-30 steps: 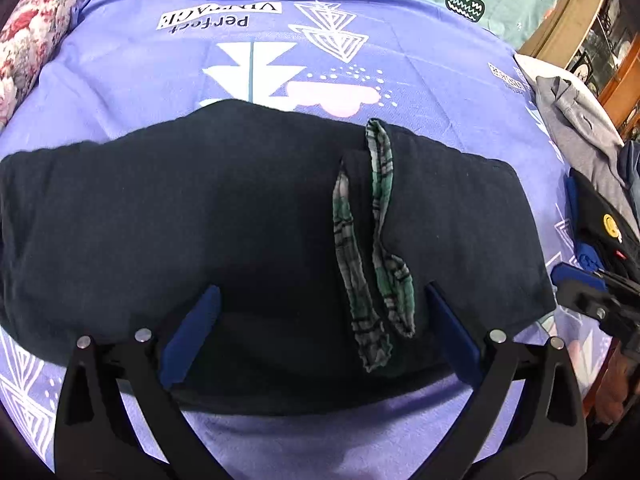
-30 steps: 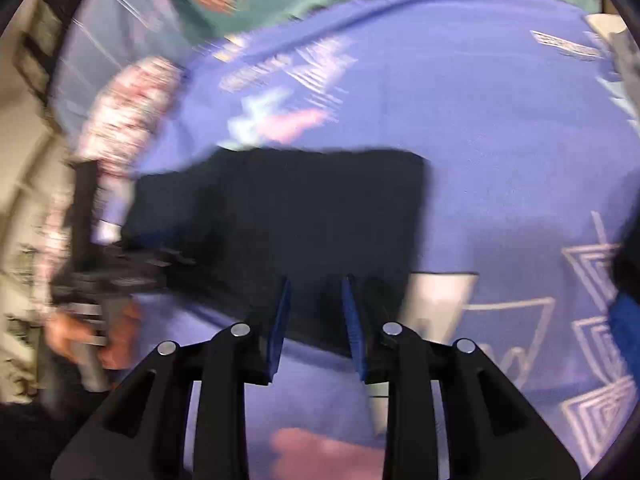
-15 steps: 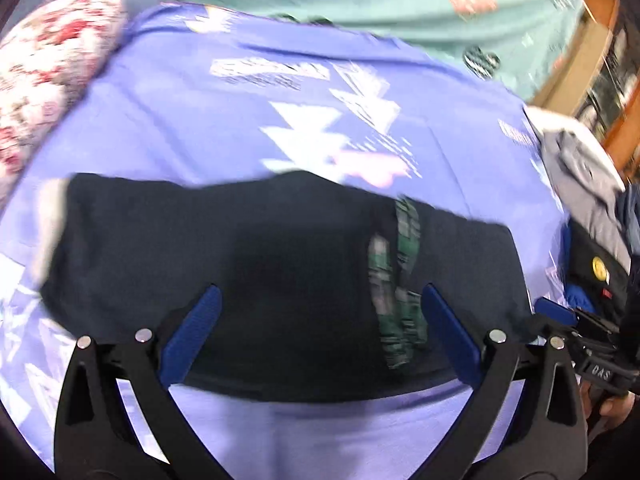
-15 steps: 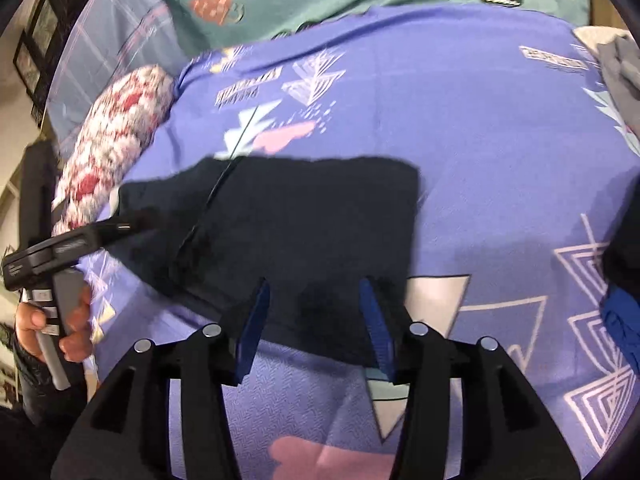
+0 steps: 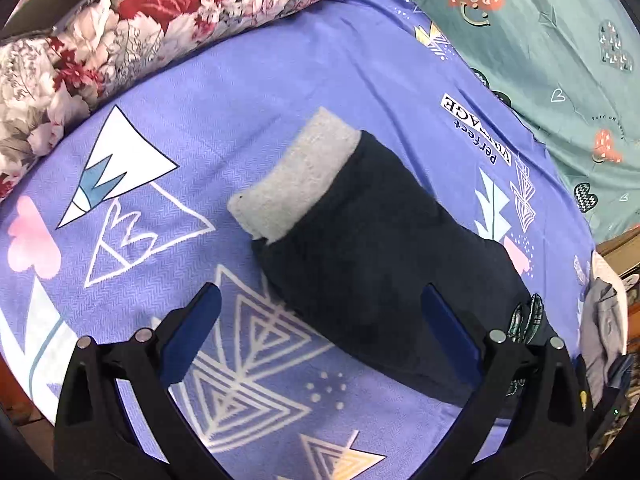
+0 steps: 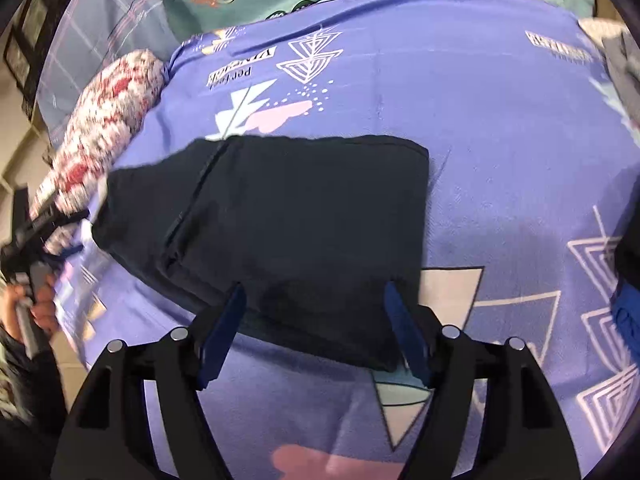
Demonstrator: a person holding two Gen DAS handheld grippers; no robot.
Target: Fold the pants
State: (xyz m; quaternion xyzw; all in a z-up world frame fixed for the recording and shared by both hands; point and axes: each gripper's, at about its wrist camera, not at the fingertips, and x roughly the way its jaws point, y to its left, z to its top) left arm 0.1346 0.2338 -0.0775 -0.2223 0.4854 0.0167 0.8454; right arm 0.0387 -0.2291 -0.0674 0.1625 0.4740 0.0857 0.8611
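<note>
Dark navy pants lie folded flat on the purple patterned bedsheet. A grey fleece cuff shows at their far left end and a green plaid drawstring at the right. My left gripper is open and empty, hovering over the pants' near left edge. In the right wrist view the pants form a dark rectangle. My right gripper is open and empty above their near right edge. The left gripper shows at that view's left edge, held by a hand.
A floral pillow lies at the far left of the bed. A teal printed sheet covers the back. Grey clothes are piled at the right edge, and a dark blue item lies at the right.
My left gripper swung left along the pants, from the drawstring end to the grey cuff end. My right gripper opened wide from nearly shut. The pants have not moved.
</note>
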